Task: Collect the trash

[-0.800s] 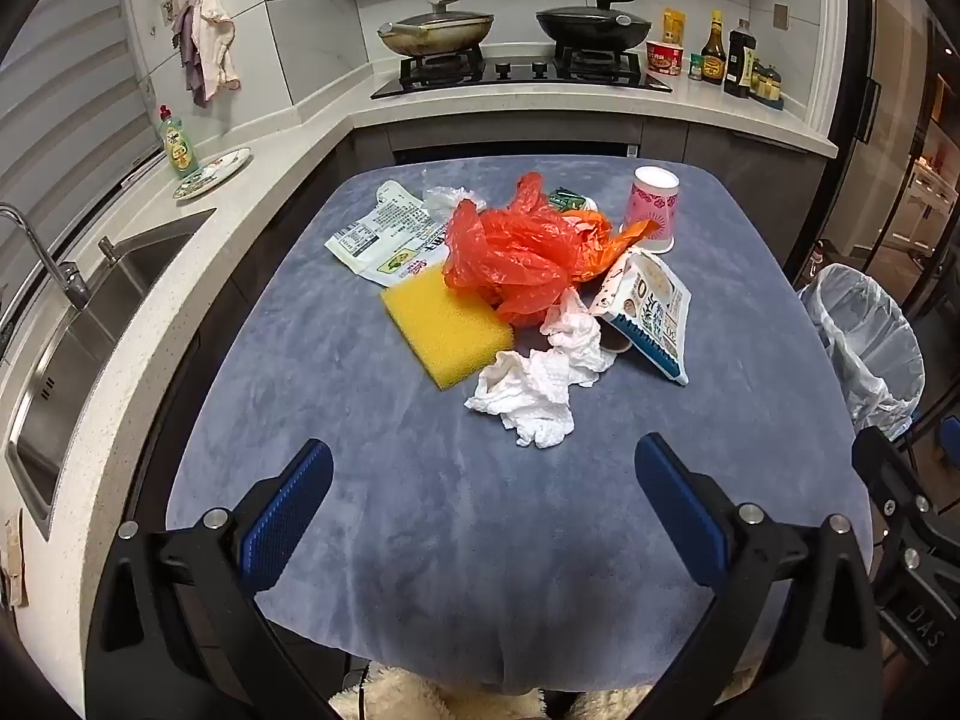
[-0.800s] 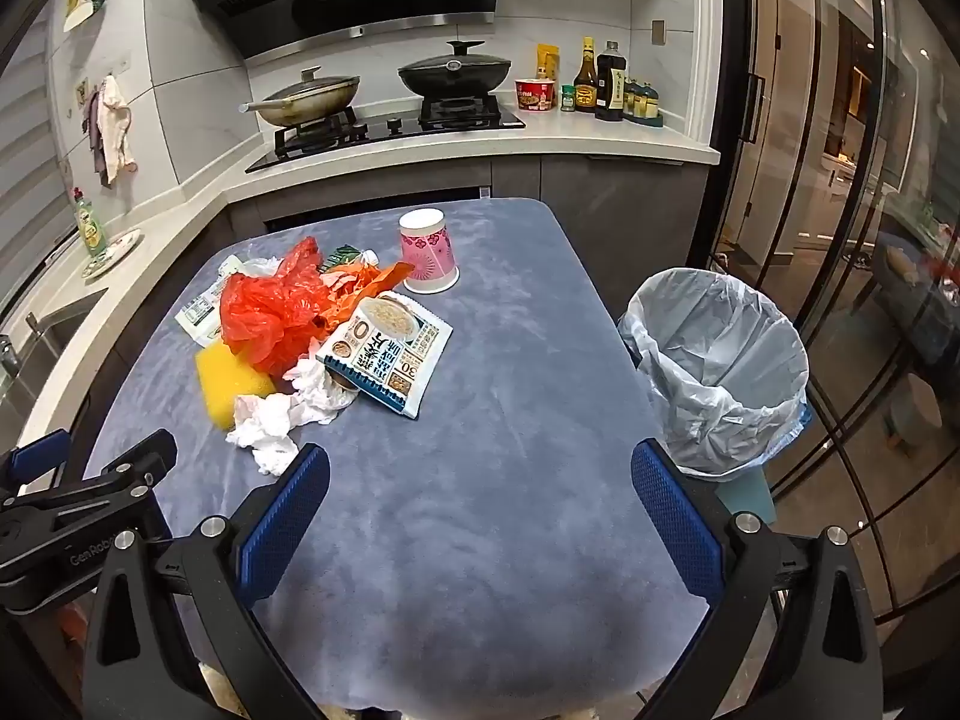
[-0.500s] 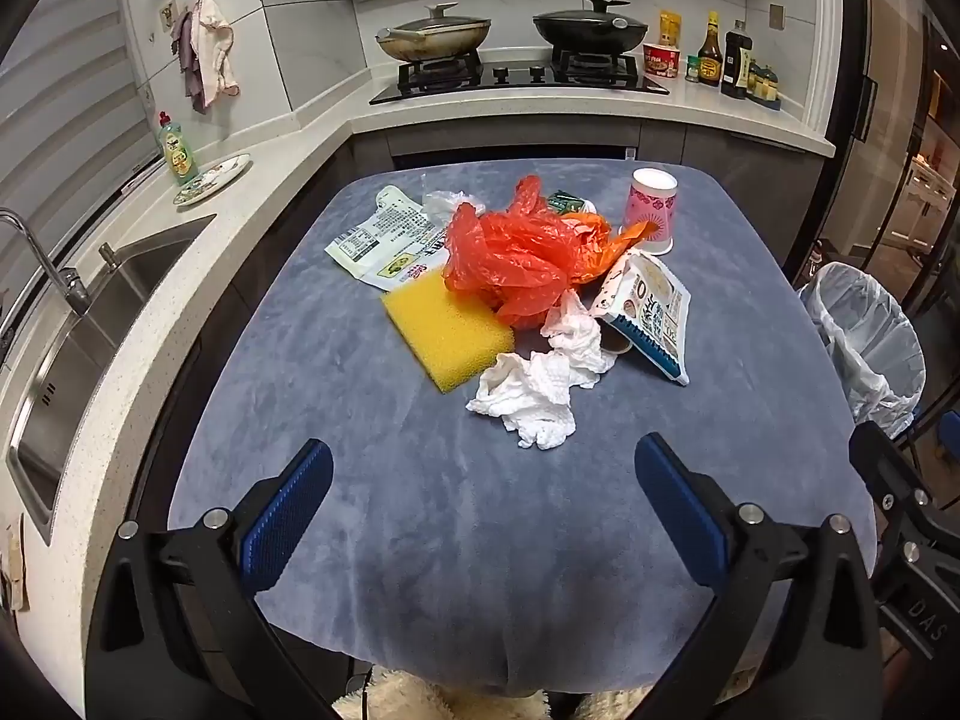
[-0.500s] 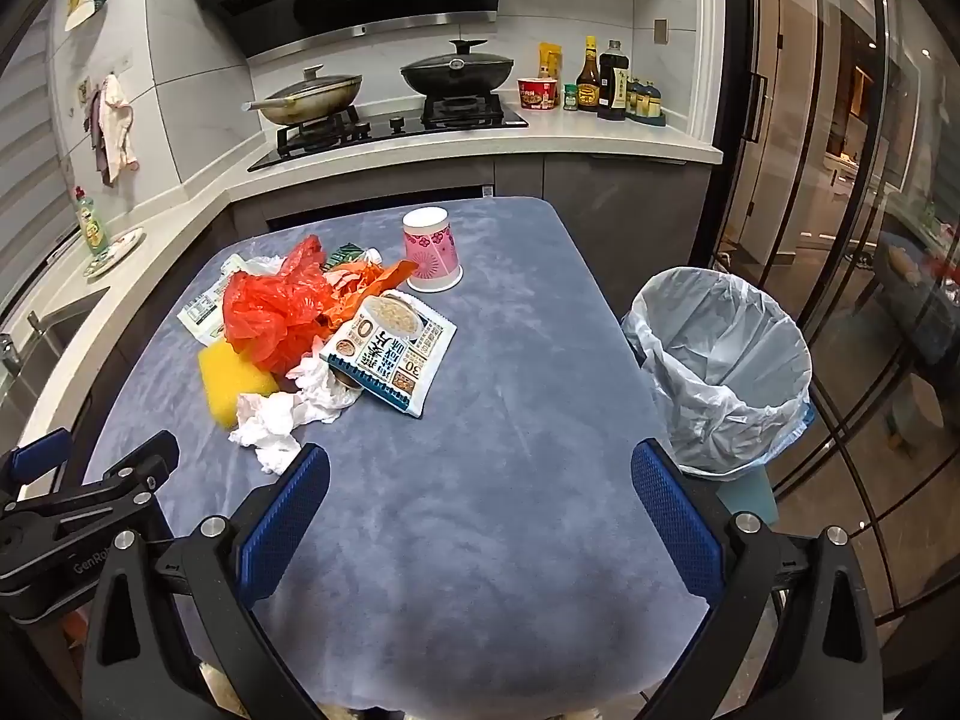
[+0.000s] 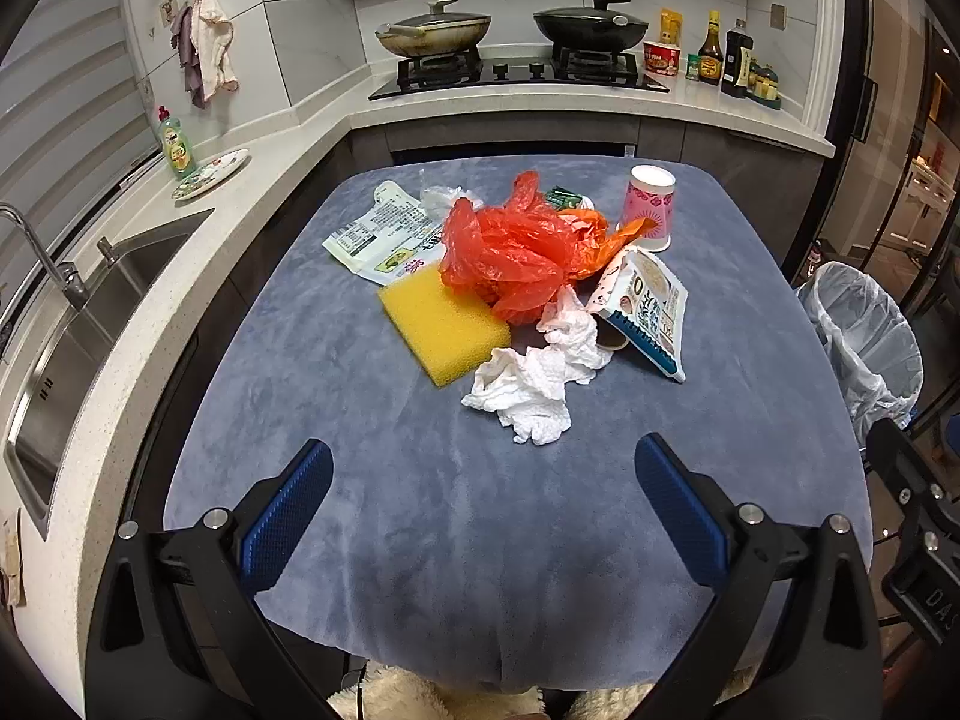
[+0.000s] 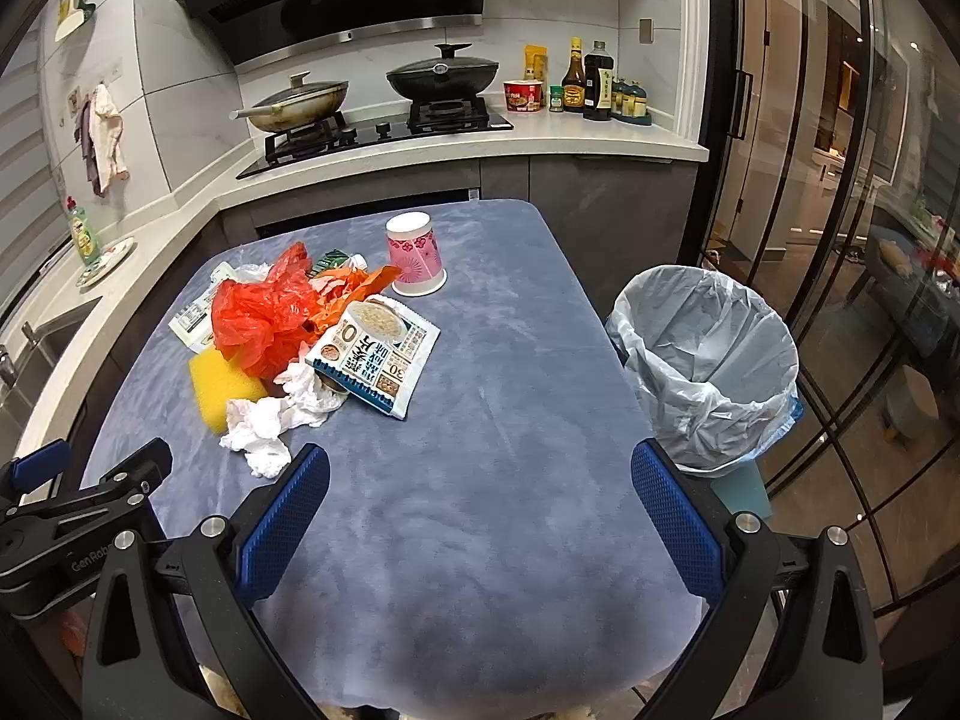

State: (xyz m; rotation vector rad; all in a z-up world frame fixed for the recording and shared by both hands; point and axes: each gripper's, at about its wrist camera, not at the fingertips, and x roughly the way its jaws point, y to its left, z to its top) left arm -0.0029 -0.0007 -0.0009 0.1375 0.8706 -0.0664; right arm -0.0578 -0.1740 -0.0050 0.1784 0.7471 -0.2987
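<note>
Trash sits heaped mid-table on the grey-blue cloth-covered table point(image 5: 372, 480): a crumpled red plastic bag point(image 5: 516, 252), a yellow sponge block point(image 5: 444, 324) at its near left, white crumpled tissues point(image 5: 534, 390) nearest, a printed food packet point(image 5: 648, 306) right, an upturned pink paper cup point(image 5: 651, 207) far right. Right of the table stands a bin lined with a pale plastic bag point(image 6: 708, 360). The left gripper point(image 5: 483, 510) and right gripper point(image 6: 480, 510) hover at the near edge, jaws spread wide, holding nothing.

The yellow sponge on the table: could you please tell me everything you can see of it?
The yellow sponge is a flat rectangular block with a porous, foam-like surface, lying flat on the blue-grey table cover. The red plastic bag overlaps its far corner, a printed wrapper lies at its far edge, and crumpled white tissue lies at its near corner. Nothing grips it.
</note>
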